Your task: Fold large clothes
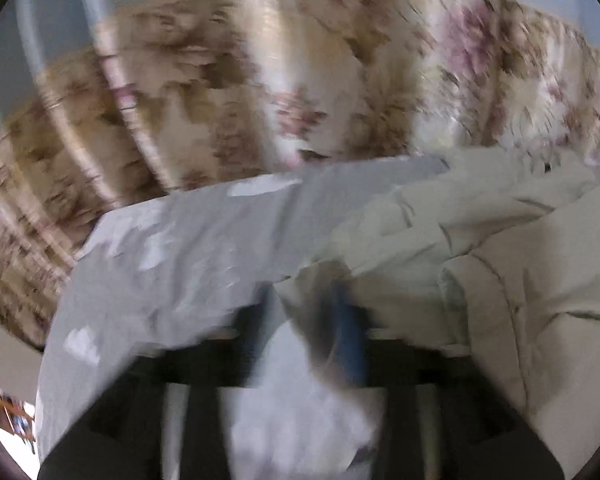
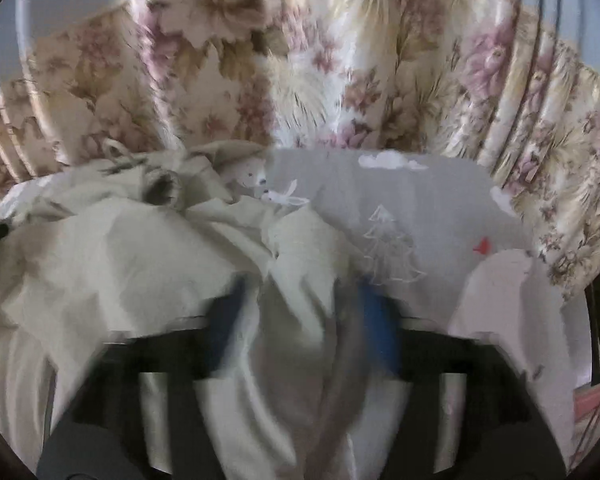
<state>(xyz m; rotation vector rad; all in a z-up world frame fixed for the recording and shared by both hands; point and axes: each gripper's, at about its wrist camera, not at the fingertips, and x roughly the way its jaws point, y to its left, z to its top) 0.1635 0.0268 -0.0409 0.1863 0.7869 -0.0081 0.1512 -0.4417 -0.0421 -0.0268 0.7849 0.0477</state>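
Note:
A large cream-white garment lies crumpled on a grey printed bed sheet. In the left wrist view my left gripper has its blue fingers closed on a fold at the garment's edge, with cloth bunched between them. In the right wrist view the same garment spreads to the left, and my right gripper pinches a fold of it between its blue fingers. Both views are blurred by motion.
The grey sheet carries white cloud and tree prints. A floral curtain hangs behind the bed and also fills the top of the left wrist view. A small soft toy lies at the garment's far edge.

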